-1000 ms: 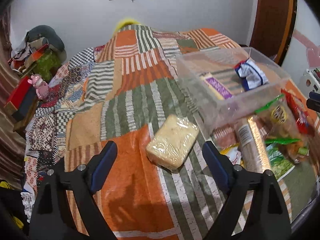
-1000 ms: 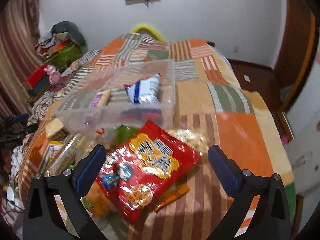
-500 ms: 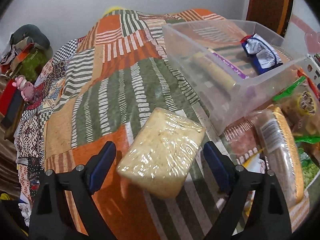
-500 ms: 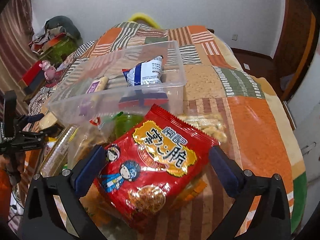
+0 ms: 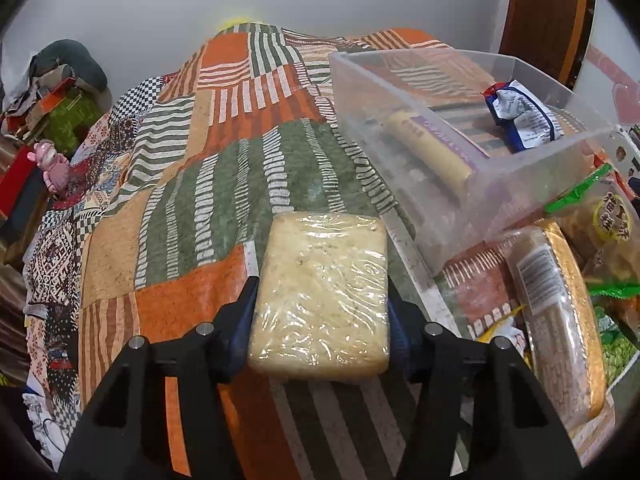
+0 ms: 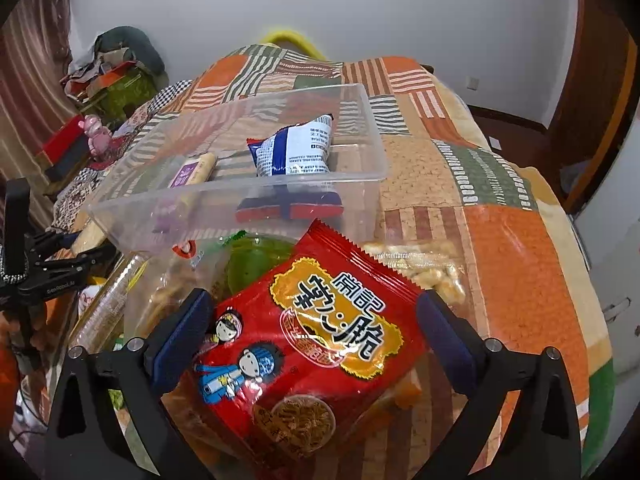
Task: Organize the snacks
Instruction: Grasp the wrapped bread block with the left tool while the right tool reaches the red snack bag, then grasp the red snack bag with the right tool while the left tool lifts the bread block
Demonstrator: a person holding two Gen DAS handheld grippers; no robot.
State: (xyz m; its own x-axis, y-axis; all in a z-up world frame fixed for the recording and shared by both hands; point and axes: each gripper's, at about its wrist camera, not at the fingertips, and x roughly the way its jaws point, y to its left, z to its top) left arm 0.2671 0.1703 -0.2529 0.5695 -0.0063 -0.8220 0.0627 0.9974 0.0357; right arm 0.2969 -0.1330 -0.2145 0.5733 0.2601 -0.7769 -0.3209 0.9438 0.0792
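A pale block snack in clear wrap [image 5: 324,292] lies on the patchwork quilt [image 5: 200,208]. My left gripper [image 5: 320,292] is closing on it, and its blue pads press the block's two long sides. A clear plastic bin [image 5: 400,92] to the right holds a blue-and-white packet [image 5: 520,116] and a purple-labelled roll [image 5: 428,148]. In the right wrist view a red snack bag [image 6: 312,344] tops a pile in front of the bin [image 6: 240,188]. My right gripper [image 6: 314,300] straddles the bag with wide jaws that are closing; the pads sit at its edges without squeezing it.
Beside the block lie a long biscuit sleeve [image 5: 560,320] and a green-topped bag [image 5: 600,220]. A puffed-snack bag [image 6: 420,268] lies right of the pile. Clutter and a pink toy [image 5: 52,164] line the bed's left side. A wooden door [image 5: 544,12] stands at the right.
My left gripper came down over the pale block and its jaws closed onto its sides. The right gripper moved in closer around the red bag.
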